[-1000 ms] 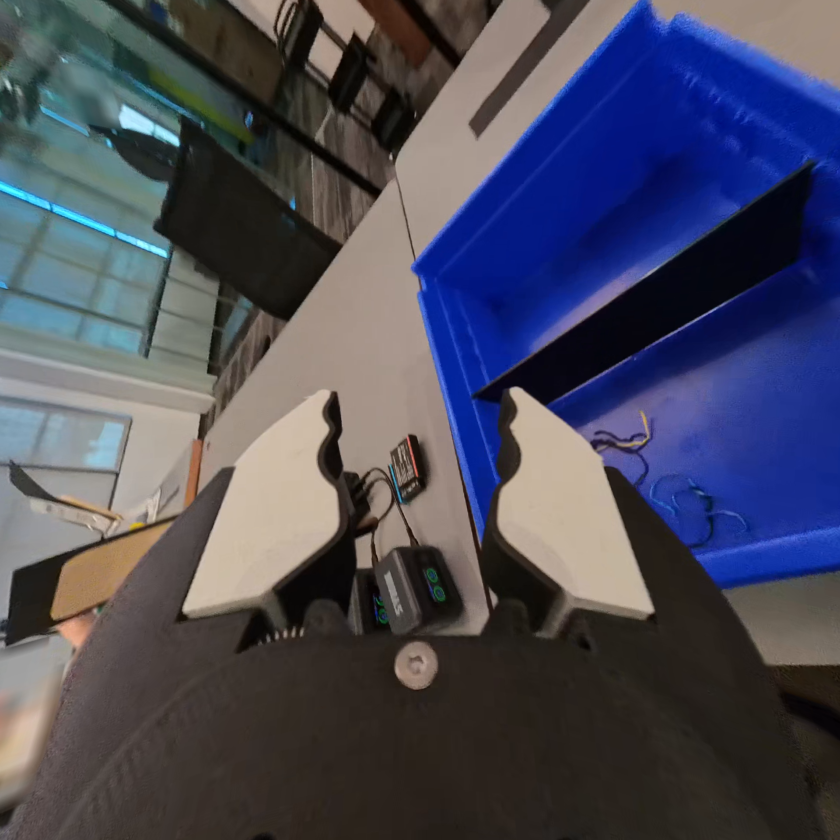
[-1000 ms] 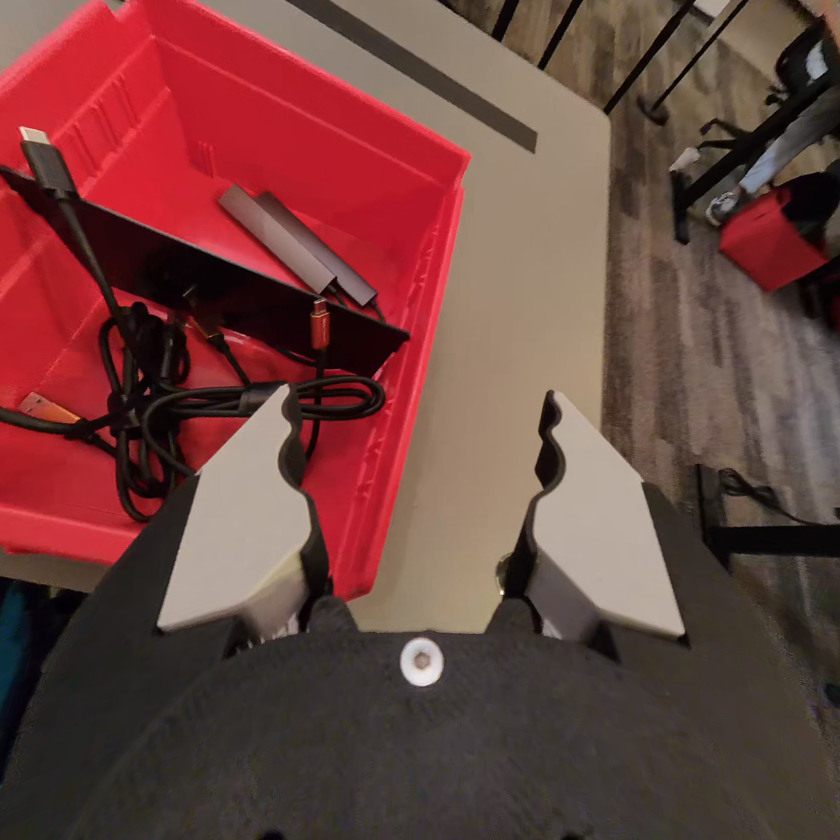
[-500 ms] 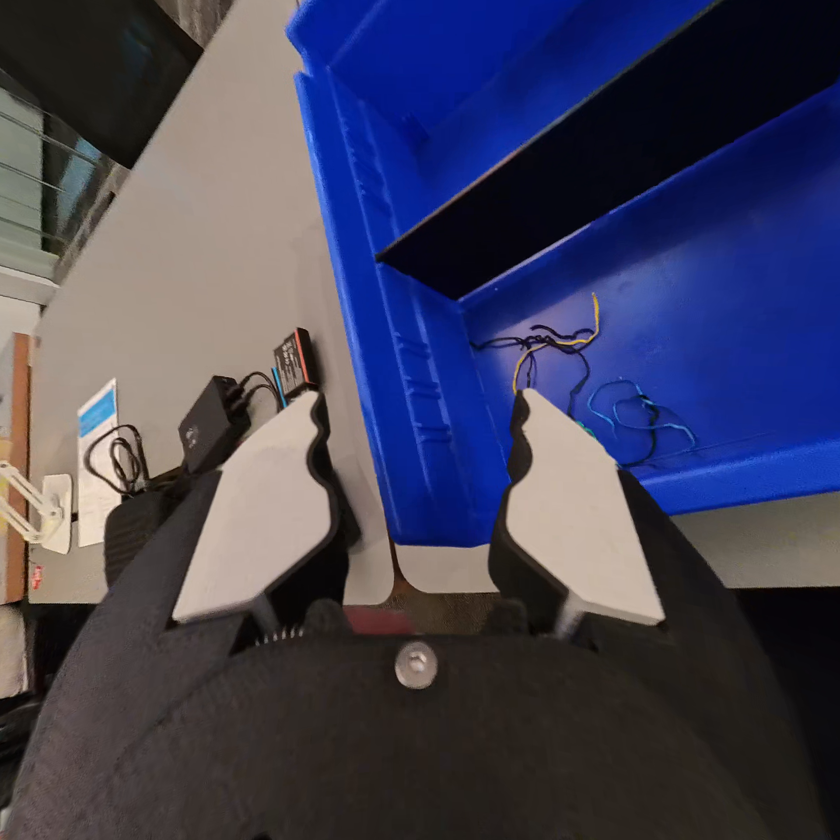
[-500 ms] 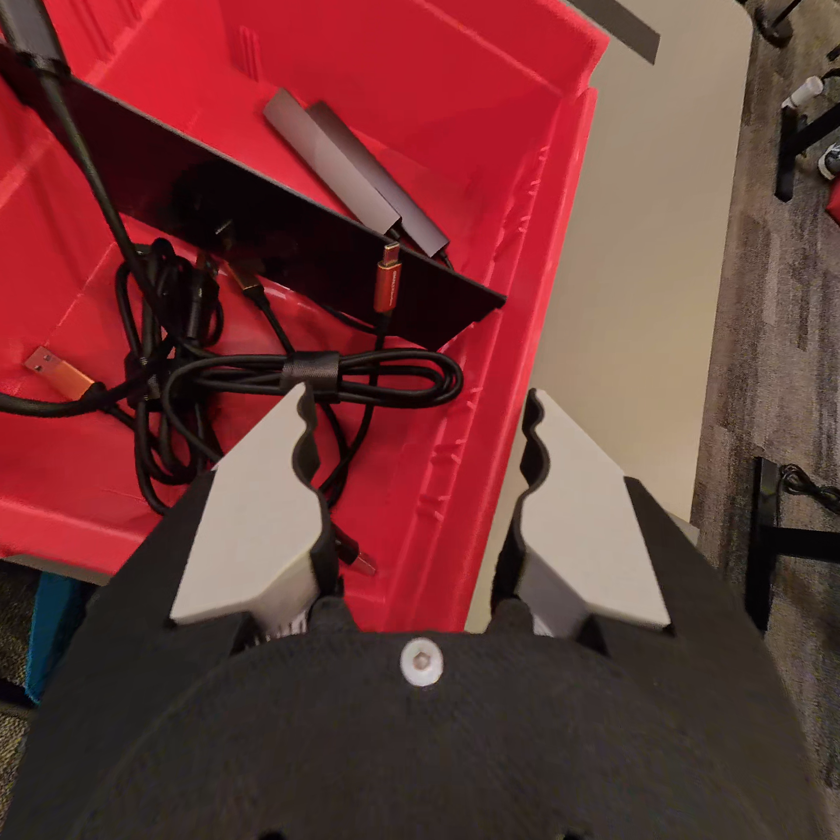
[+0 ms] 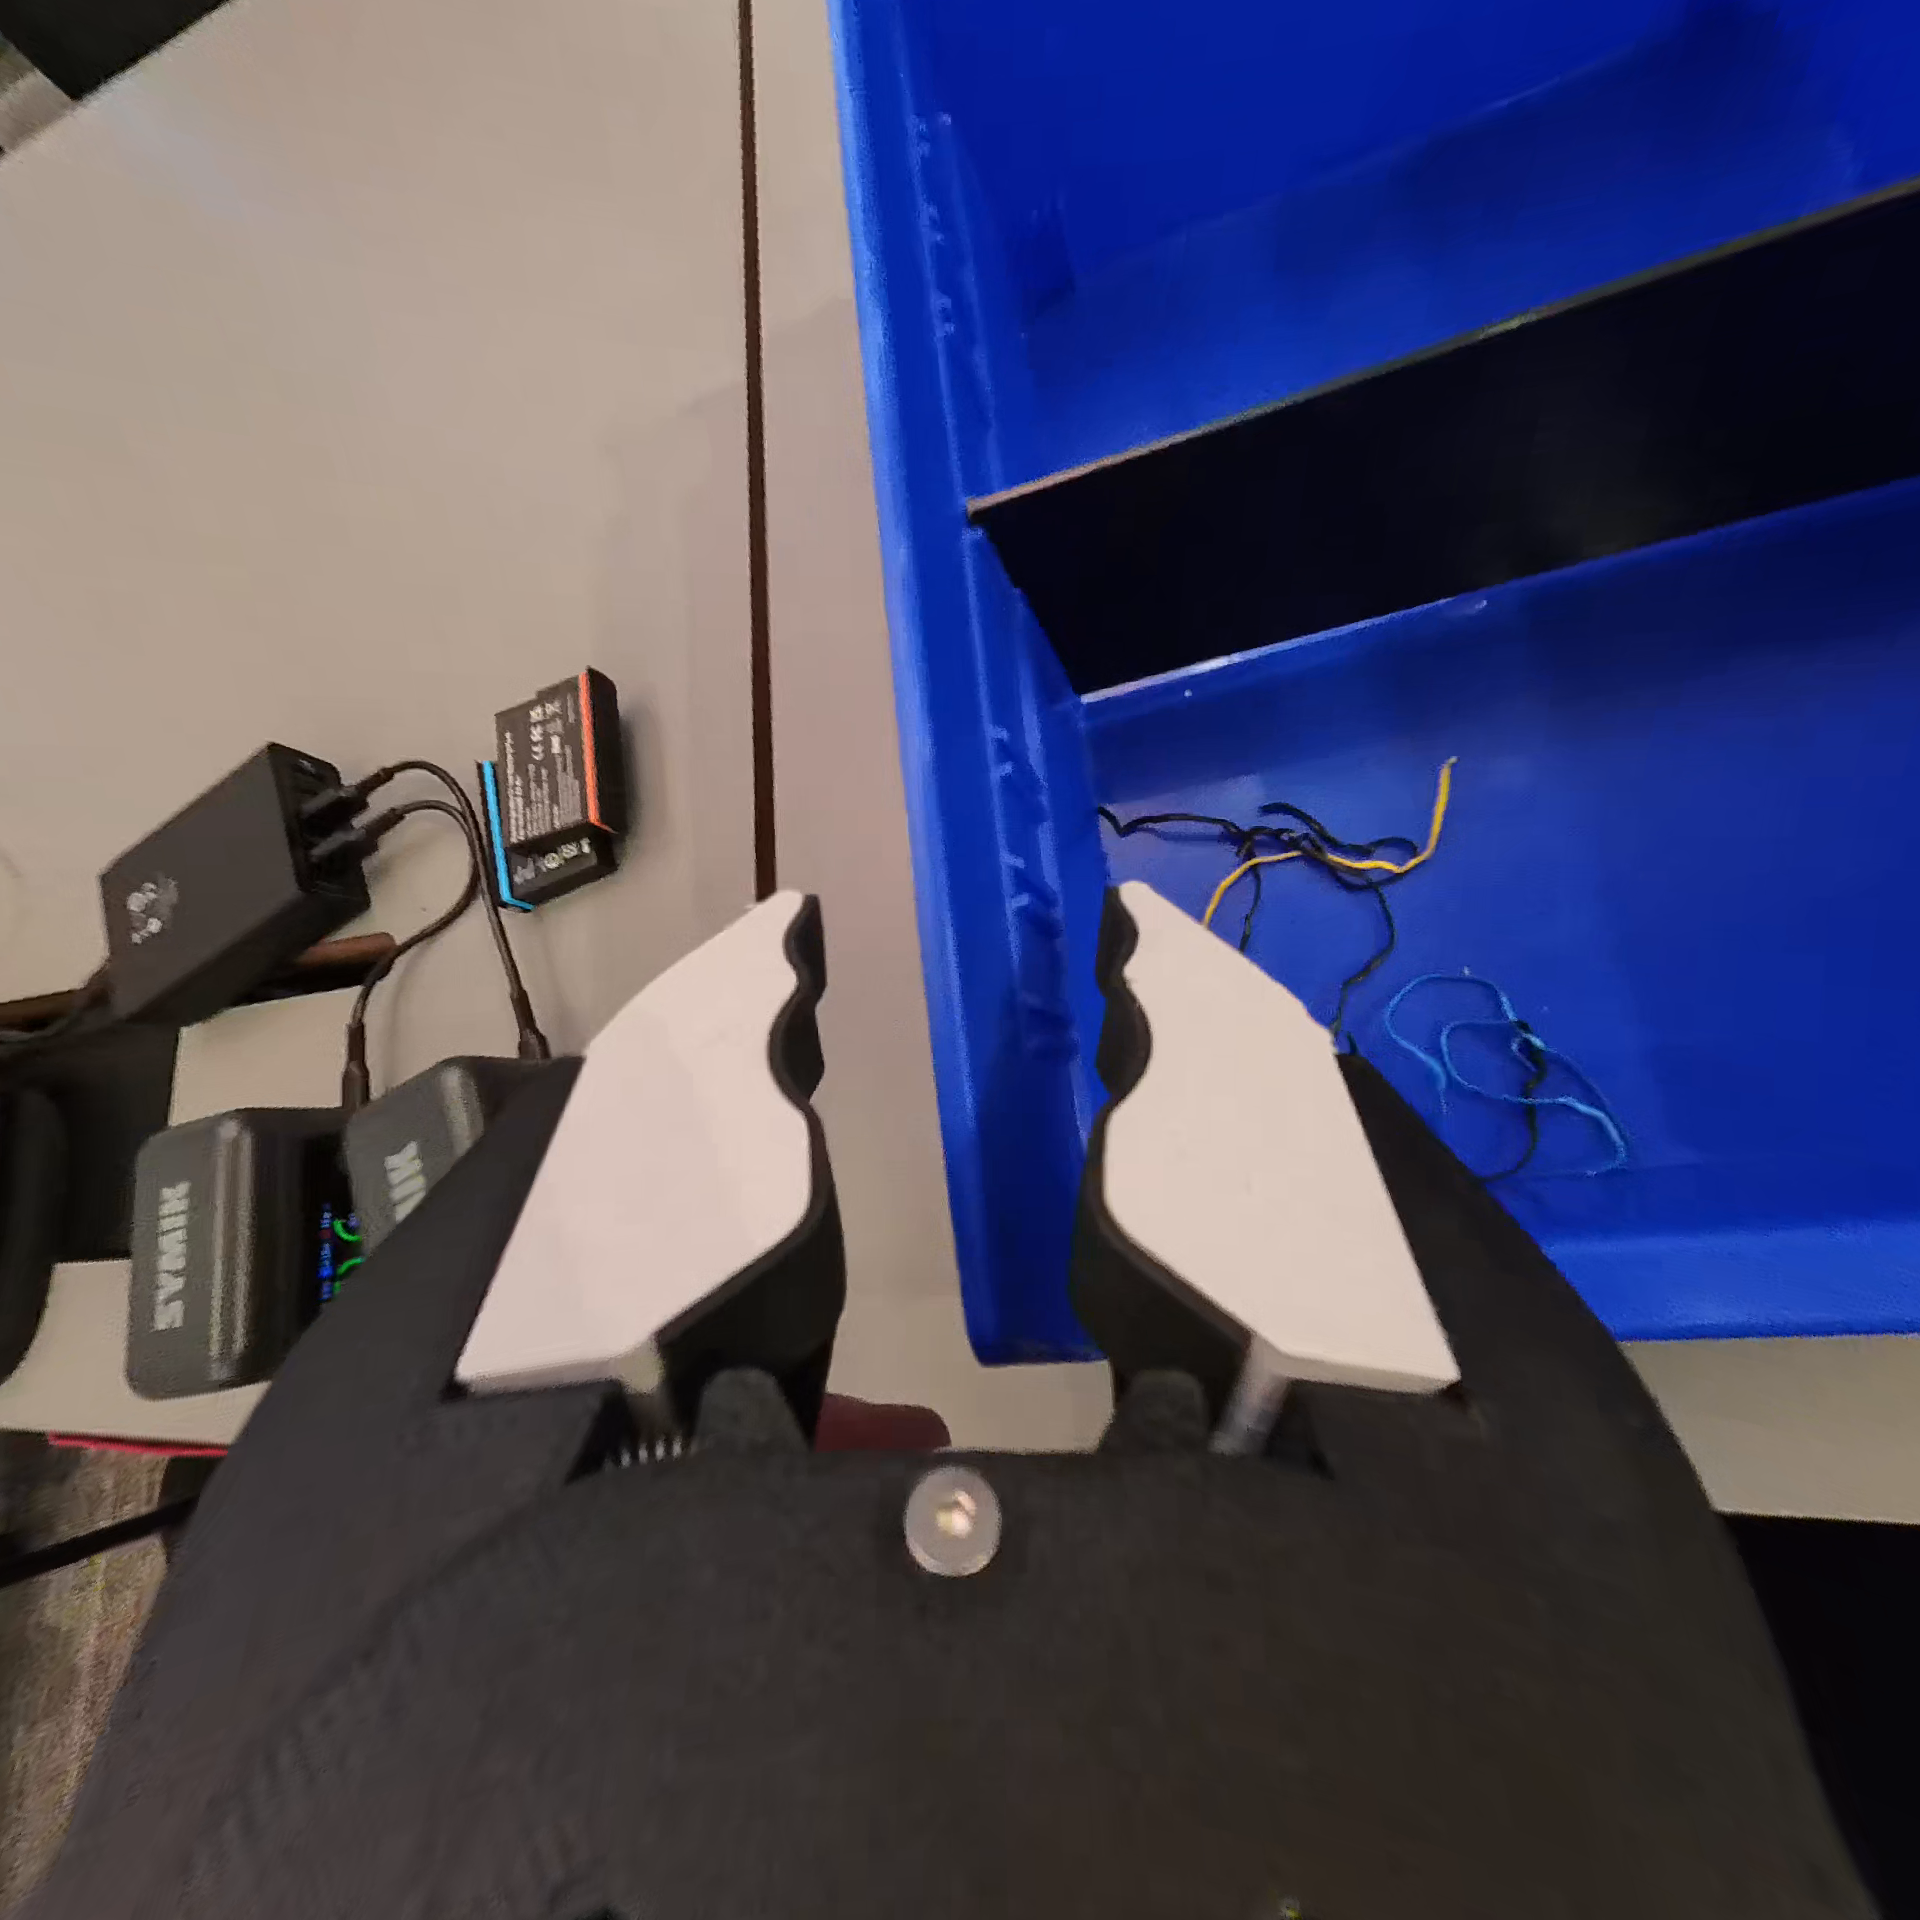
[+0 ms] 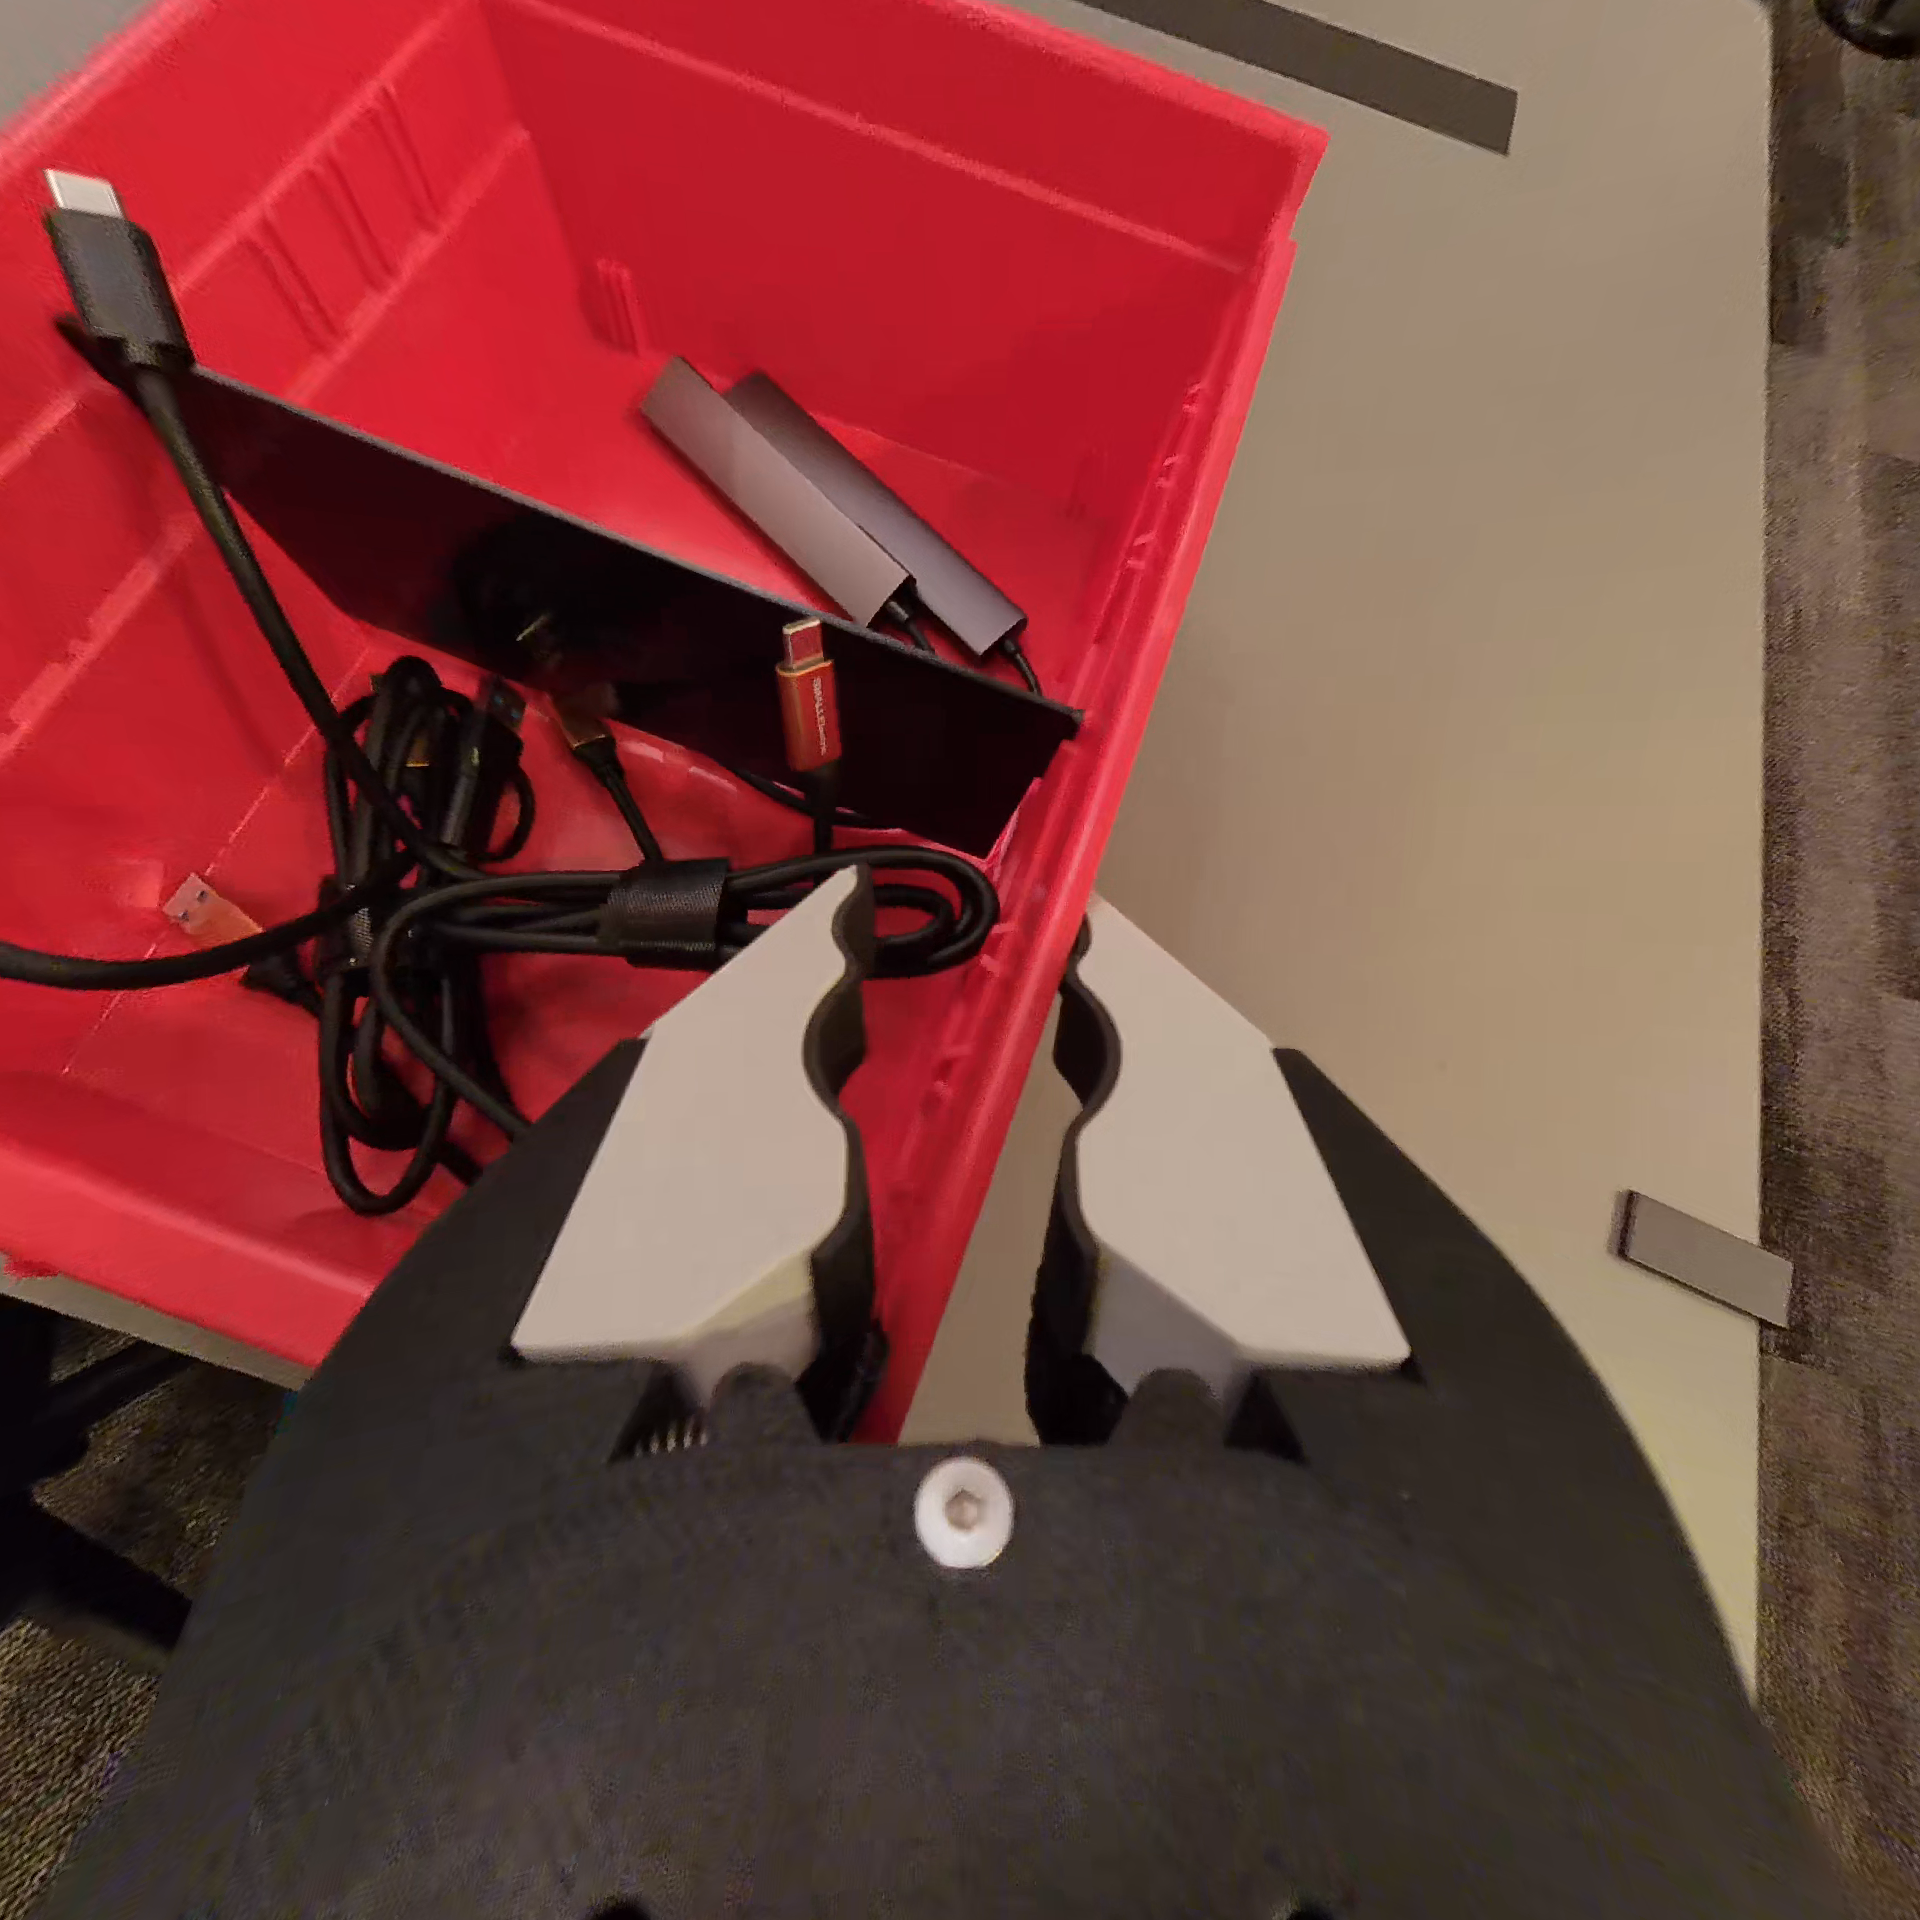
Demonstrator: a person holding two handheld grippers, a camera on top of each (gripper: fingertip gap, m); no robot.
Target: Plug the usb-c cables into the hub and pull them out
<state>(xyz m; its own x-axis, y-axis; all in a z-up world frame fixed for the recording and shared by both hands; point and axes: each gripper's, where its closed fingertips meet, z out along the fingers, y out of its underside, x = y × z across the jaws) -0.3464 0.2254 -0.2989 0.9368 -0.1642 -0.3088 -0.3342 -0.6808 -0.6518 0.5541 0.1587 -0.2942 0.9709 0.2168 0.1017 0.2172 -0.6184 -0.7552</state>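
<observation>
Two slim dark hubs (image 6: 831, 499) lay side by side in the red bin's (image 6: 1226, 436) far compartment, long axes slanting toward its right wall. My left tongs (image 5: 961, 914) and right tongs (image 6: 966, 909) stood apart, empty.

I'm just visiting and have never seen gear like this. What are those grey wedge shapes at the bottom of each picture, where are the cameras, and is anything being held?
There is no robot arm here. A person holds a two-finger gripper tool in each hand, and each tool carries a camera looking forward along its grey fingers.

The left gripper is open and empty. Its view shows a blue plastic bin with a black divider panel and some loose thin wire scraps. Beside the bin, on the grey table, lie a black charger block and a small black battery pack.

The right gripper is also open and holds nothing. Its view shows a red plastic bin: two slim dark grey hubs lie behind its divider, and a tangle of black cables in front.
</observation>
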